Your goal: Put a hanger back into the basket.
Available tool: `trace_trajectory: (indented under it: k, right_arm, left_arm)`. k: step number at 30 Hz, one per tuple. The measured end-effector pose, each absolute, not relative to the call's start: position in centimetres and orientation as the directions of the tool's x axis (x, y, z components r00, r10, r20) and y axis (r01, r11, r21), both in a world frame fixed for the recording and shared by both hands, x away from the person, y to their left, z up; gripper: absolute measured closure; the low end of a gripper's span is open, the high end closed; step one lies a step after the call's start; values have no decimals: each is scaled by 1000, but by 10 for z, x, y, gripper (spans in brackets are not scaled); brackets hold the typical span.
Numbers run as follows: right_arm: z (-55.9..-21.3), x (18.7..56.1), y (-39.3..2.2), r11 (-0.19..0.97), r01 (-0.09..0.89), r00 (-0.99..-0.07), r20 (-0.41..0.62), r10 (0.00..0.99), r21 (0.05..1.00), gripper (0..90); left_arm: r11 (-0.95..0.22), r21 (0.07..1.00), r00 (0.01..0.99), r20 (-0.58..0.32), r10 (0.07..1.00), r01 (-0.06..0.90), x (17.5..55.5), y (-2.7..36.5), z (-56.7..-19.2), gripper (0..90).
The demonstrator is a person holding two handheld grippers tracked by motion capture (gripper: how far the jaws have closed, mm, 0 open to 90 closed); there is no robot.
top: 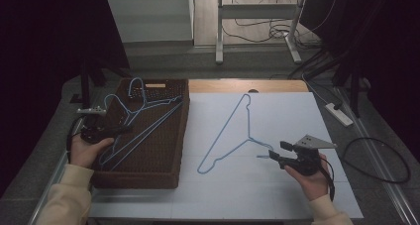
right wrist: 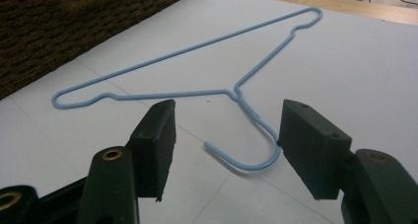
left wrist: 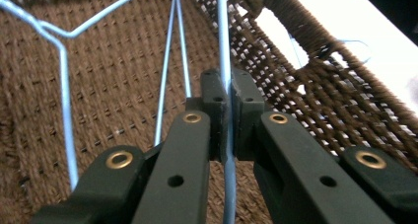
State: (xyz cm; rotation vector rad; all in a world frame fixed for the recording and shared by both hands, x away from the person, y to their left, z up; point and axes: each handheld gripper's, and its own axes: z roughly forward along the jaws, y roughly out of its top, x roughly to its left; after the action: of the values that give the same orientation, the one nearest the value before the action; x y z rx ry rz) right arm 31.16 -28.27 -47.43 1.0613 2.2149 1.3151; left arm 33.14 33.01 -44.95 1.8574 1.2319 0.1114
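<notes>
Wire runs straight between the jaws of my left gripper, which are clamped tight on a blue hanger lying in the brown wicker basket at the left of the white table. My right gripper hovers low with its jaws apart, and the hook of a second blue hanger, flat on the table, sits between them untouched.

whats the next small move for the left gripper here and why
Probably lift the hanger in the basket up and out of the woven basket: the left gripper is already shut on its wire, while another hanger lies on the white sheet.
</notes>
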Motion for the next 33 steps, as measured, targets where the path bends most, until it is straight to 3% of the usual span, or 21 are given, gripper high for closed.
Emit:
trace_trajectory:
  k: [5, 13, 22, 27, 30, 33]
  right_arm:
    - [-475, 312, -282, 292, 423, -659, 70, 749, 858, 401]
    - [-475, 312, -282, 293, 426, -659, 72, 749, 856, 401]
    - [-476, 312, -280, 296, 430, -660, 73, 747, 853, 401]
    - [-476, 312, -281, 296, 430, -661, 74, 747, 853, 401]
    - [-476, 312, -281, 295, 430, -660, 74, 748, 853, 401]
    - [-476, 312, -281, 294, 431, -659, 75, 748, 853, 401]
  left_arm:
    - [-125, 656, 458, -365, 811, 744, 335, 330, -456, 862]
    - [-199, 559, 358, -190, 914, 805, 340, 321, -458, 859]
    - [-240, 483, 315, -80, 946, 842, 345, 314, -464, 831]
    - [-232, 548, 291, -23, 956, 804, 341, 313, -457, 620]
    - [-215, 615, 297, -31, 955, 759, 335, 313, -447, 456]
    - [-203, 687, 337, -63, 940, 697, 325, 311, -434, 376]
